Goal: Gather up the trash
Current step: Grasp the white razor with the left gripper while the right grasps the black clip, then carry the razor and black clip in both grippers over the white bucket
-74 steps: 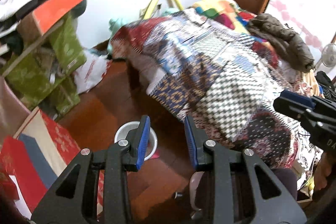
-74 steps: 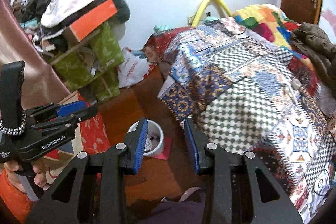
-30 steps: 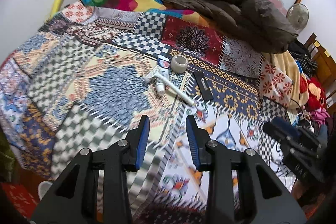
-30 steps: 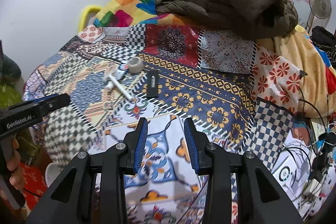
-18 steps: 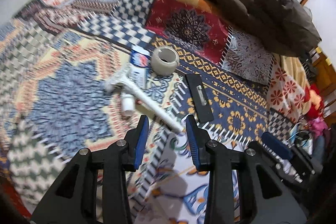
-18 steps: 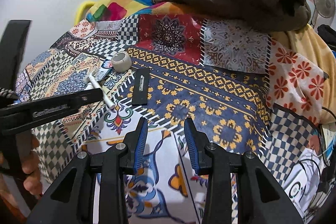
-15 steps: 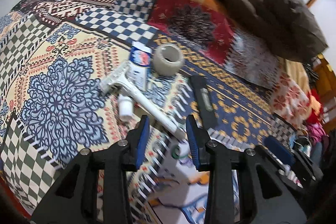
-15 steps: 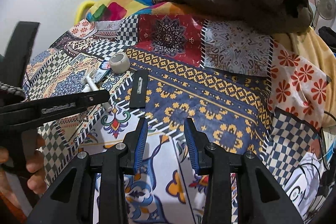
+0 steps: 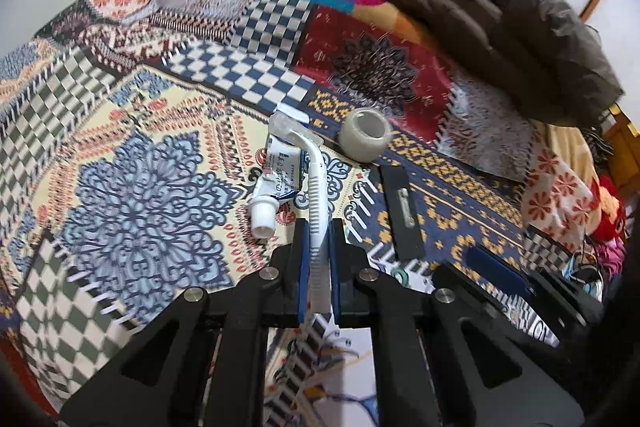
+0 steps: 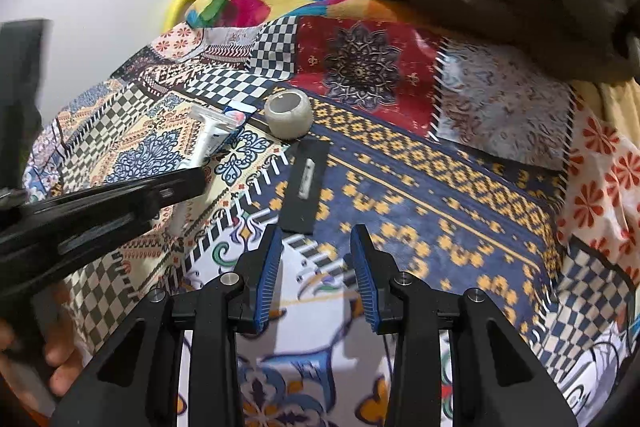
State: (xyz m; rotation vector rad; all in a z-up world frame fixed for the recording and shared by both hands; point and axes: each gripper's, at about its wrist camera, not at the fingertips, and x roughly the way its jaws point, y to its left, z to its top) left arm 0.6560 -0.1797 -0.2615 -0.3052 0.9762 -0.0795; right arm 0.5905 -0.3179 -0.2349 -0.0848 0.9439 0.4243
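A: Why so narrow on the left gripper (image 9: 318, 239)?

B: Just been closing; fingers now pinched on the ribbed handle of the white razor (image 9: 316, 187). Grips low on the handle, probably because the head end lies across the toothpaste tube (image 9: 280, 175) and offers little to pinch.

A: Lifted off the bed quilt (image 9: 152, 211) yet?

B: Cannot tell. Looks to rest with its head on the tube, mid-bed.

A: And the right gripper (image 10: 316, 239)?

B: Hovers partly open, fingers around nothing, above the quilt just short of the black flat strip (image 10: 306, 181). Likely lined up for the next pick.

A: Count?

B: One razor, one toothpaste tube, one tape roll (image 9: 365, 135), one black flat strip, all near one another. One brown jacket (image 9: 480, 11) heaped at the far side, well apart from the rest. Two grippers, only one loaded.
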